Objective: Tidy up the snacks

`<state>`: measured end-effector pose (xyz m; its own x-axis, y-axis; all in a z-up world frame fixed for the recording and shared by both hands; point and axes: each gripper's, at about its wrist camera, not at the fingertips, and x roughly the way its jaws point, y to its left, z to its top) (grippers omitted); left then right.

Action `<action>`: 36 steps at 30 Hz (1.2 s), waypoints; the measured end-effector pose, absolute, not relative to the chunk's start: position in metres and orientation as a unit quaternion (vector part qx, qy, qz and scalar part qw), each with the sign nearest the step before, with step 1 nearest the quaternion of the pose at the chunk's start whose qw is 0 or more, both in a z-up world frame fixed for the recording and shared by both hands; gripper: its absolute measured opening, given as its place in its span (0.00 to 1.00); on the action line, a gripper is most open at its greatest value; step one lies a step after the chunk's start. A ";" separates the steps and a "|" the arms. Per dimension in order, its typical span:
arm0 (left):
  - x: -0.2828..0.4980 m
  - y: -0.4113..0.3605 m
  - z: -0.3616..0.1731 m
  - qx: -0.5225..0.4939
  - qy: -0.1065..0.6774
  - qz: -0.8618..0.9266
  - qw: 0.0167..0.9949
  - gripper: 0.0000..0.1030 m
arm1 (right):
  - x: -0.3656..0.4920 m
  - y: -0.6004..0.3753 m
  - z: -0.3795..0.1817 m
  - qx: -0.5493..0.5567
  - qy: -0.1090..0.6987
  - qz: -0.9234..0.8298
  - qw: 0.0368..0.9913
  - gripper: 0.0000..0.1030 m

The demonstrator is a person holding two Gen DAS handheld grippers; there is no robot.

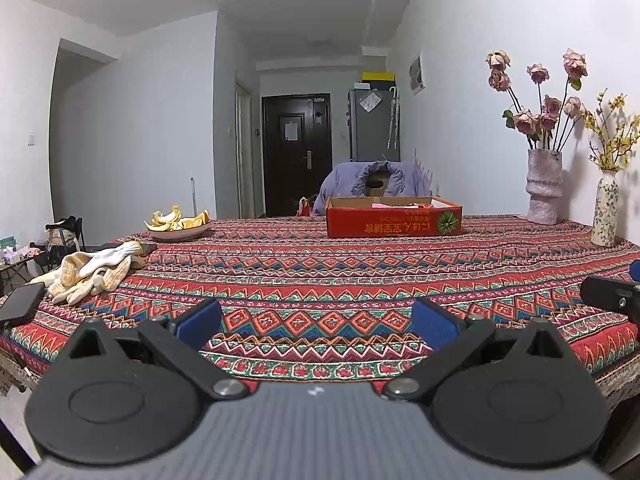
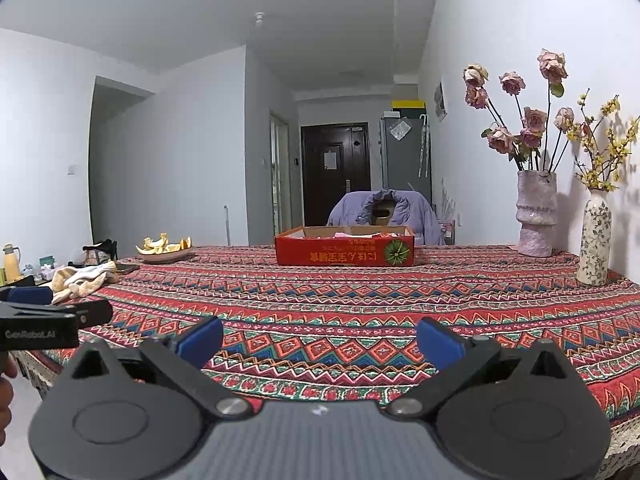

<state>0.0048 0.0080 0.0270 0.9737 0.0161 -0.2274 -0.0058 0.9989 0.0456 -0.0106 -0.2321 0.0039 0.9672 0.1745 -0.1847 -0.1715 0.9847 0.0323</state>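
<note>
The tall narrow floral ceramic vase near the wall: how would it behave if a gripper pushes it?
The tall narrow floral ceramic vase looks top-heavy: slim base, long yellow blossom branches above, so probably apt to tip. It seems glazed, likely slippery and fragile.

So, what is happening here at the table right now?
A person holds a gripper in each hand at the near edge of a table with a patterned cloth. The left gripper and the right gripper are both open and hold nothing. A red cardboard box stands open at the far side, with some pink and red things inside that are hard to make out. A plate of fruit peel, work gloves and two vases also stand on the table. Nothing is being handled yet.
</note>
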 end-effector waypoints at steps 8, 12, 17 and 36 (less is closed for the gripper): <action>0.005 0.007 0.026 0.024 0.117 0.003 0.993 1.00 | -0.011 -0.232 0.003 0.006 0.094 0.087 0.992 1.00; 0.005 0.007 0.026 0.025 0.116 0.002 0.993 1.00 | -0.012 -0.233 0.003 0.008 0.091 0.084 0.992 1.00; 0.003 0.007 0.026 0.028 0.112 0.003 0.993 1.00 | -0.012 -0.234 0.003 0.010 0.092 0.088 0.992 1.00; 0.000 0.005 0.027 0.032 0.101 0.004 0.994 1.00 | -0.011 -0.234 0.002 0.009 0.095 0.089 0.991 1.00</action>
<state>-0.0003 0.0053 0.0269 0.9795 0.0143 -0.2007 -0.0013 0.9979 0.0648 -0.0108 -0.2338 0.0021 0.9662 0.1787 -0.1859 -0.1754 0.9839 0.0340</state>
